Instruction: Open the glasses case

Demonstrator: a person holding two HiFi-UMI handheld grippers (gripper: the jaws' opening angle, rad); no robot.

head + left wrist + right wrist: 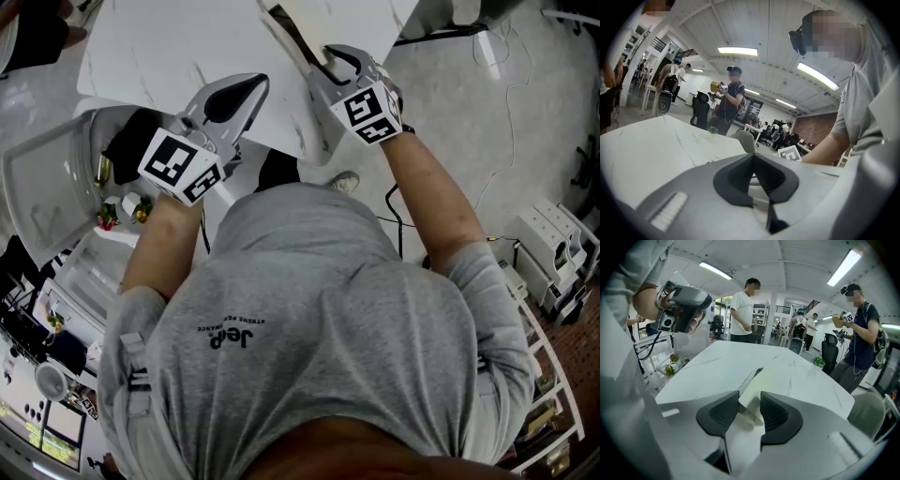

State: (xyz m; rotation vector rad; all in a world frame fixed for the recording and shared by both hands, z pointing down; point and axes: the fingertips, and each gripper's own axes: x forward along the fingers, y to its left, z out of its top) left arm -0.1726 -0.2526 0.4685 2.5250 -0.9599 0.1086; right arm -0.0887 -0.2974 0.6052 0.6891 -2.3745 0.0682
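**Right claw bites the case, left claw waits**

The glasses case (761, 380) lies flat on the white table (708, 364), close to the near edge. It is pale cream with a dark strip at its far end. The right claw (750, 395) is closed on the near end of the case, and the case fills the gap between the two pads. The left claw (752, 157) is shut with nothing in it, and it is held up in the air off to the side.

The case looks thin and light, so it may slide or lift when it is pulled. Its skin looks smooth, which can be slippery. The sides look stiff, but the flap should bend. A good plan, I think, is for one claw to pin the body down while the other takes the loose edge of the flap – not the middle.

The table around the case is bare. A little plant (818, 361) sits far off at the other end. People (746, 310) stand behind the table and a chair (869, 411) is at the right – none of them is in the way.
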